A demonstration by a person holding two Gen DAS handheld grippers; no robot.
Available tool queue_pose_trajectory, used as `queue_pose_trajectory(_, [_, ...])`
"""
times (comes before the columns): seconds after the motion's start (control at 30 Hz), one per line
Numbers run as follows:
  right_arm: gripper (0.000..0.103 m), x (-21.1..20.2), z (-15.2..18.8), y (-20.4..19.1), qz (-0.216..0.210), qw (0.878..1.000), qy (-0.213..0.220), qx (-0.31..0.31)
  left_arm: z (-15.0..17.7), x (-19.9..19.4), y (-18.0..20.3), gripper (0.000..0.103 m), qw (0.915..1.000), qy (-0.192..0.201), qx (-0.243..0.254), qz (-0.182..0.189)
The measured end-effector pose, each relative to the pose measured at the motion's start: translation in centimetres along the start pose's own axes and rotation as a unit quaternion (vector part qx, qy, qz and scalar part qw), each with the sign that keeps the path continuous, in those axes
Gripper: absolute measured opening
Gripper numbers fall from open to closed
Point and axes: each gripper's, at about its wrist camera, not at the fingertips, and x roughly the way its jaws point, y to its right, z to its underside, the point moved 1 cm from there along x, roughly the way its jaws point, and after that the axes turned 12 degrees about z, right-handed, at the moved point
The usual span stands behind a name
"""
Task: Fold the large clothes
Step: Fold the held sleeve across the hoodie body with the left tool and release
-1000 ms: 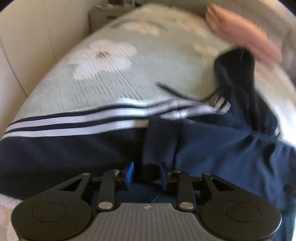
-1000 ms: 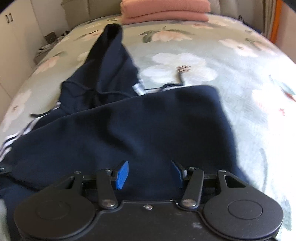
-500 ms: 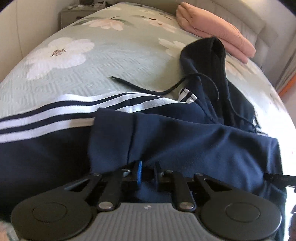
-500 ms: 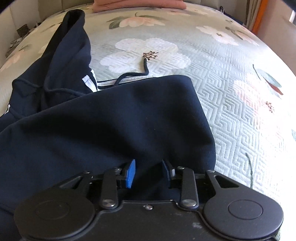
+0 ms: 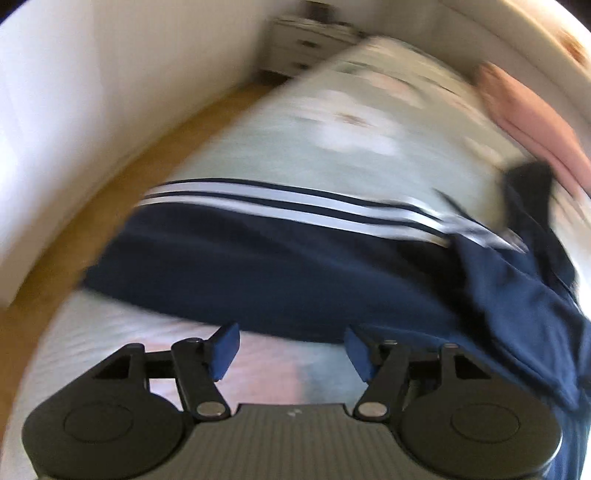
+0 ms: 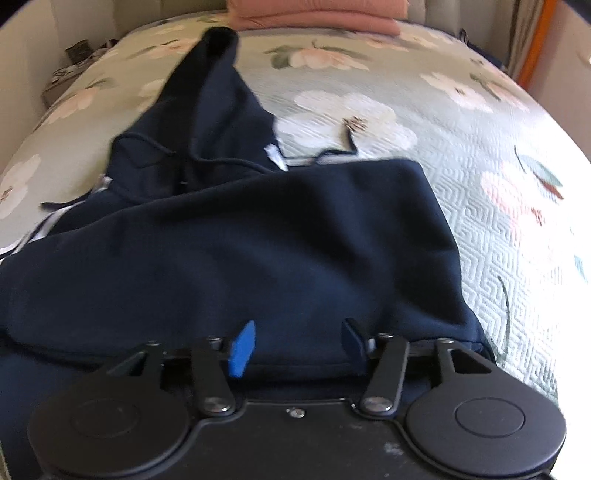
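Navy hoodie [image 6: 258,251] lies spread on the bed [image 6: 480,206], w/ its hood [image 6: 207,103] pointing up toward the pink stack [image 6: 317,14] at the far end. White stripes [image 5: 295,206] run along one sleeve in the left view.

Left tongs [image 5: 291,350]: jaws just swung apart, nothing between them. They hang over bare bed cover; the hoodie's near edge is just past the tips and off to the right. That pic is blurry.

Right tongs [image 6: 297,347]: jaws also just spread, let go. The folded-over part of the hoodie lies right under & in front of them; the pads [image 6: 242,349] don't squeeze it. A cord [image 6: 349,140] trails onto the bed past the fold.
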Motion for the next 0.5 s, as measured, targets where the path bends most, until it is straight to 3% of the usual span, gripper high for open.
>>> queue_pose_trajectory(0.1, [0.067,-1.5,-0.5,-1.5,-0.007,1.0,0.013,-0.014,-1.1,-1.4,-5.3,0.066,0.9963,0.028,-0.069,-0.043])
queue_pose_trajectory(0.27, [0.068,-2.2,-0.9,-2.3,-0.006,0.999,0.018,-0.027,-3.1,-1.9,-12.3,0.068,0.9809,0.061,-0.163,-0.086])
queue_pose_trajectory(0.37, [0.068,-2.4,-0.4,-2.9,-0.004,1.0,0.01,-0.028,-4.1,-1.2,-15.7,0.069,0.9701,0.064,-0.215,-0.094])
queue_pose_trajectory(0.43, [0.068,-2.4,-0.2,-3.3,-0.005,1.0,0.005,-0.028,-4.5,-0.1,-18.3,0.068,0.9586,0.044,-0.263,-0.1])
queue_pose_trajectory(0.5, [0.068,-2.3,0.0,-4.1,-0.005,1.0,0.002,-0.031,-4.7,0.9,-20.2,0.069,0.9522,0.037,-0.296,-0.066])
